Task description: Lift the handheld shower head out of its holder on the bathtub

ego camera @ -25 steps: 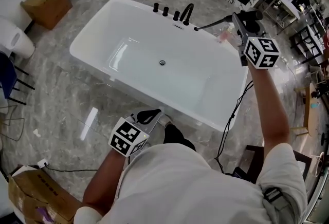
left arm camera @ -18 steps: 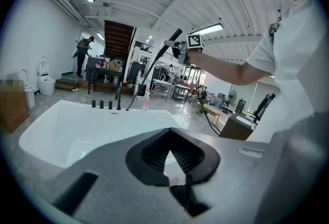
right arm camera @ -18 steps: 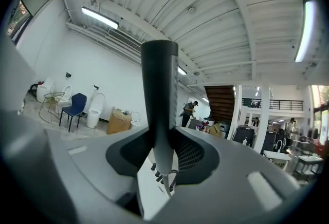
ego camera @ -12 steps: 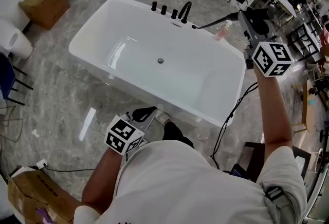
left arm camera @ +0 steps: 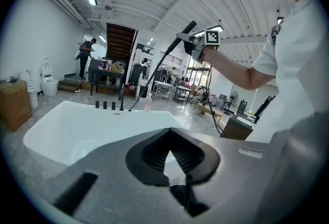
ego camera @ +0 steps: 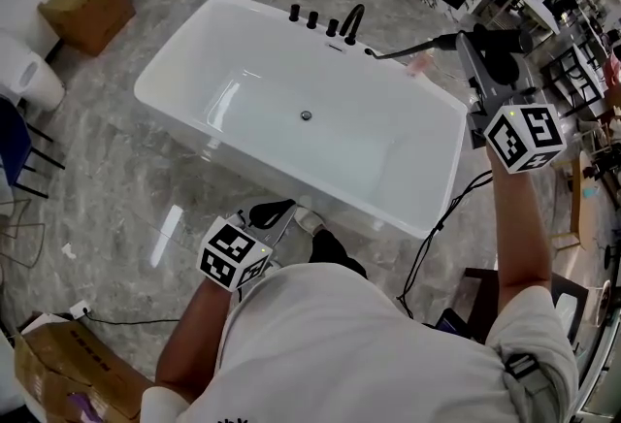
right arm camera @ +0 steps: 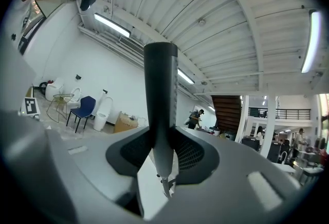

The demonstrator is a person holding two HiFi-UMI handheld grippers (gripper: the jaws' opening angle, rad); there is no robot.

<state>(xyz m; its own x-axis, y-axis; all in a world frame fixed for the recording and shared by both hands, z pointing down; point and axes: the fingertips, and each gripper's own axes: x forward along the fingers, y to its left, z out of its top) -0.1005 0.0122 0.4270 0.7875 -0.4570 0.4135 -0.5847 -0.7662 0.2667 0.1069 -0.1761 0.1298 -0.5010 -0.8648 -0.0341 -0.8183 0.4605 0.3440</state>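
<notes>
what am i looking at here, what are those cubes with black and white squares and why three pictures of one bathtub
There is no robot here. A person holds a two-jawed hand tool, a gripper, in each hand, and the marker cubes are parts of those grippers.

The head view comes from a camera on the person's head. It looks down at a white bathtub with black taps on a grey stone-look floor. The other two pictures come from a camera riding on each gripper, looking along its jaws.

The right gripper is closed on the dark handle of the shower head. It holds the shower head up in the air beside the tub, and the hose runs back to the tub's rim. The left gripper sits low by the tub's near side, its jaws together and empty.
</notes>
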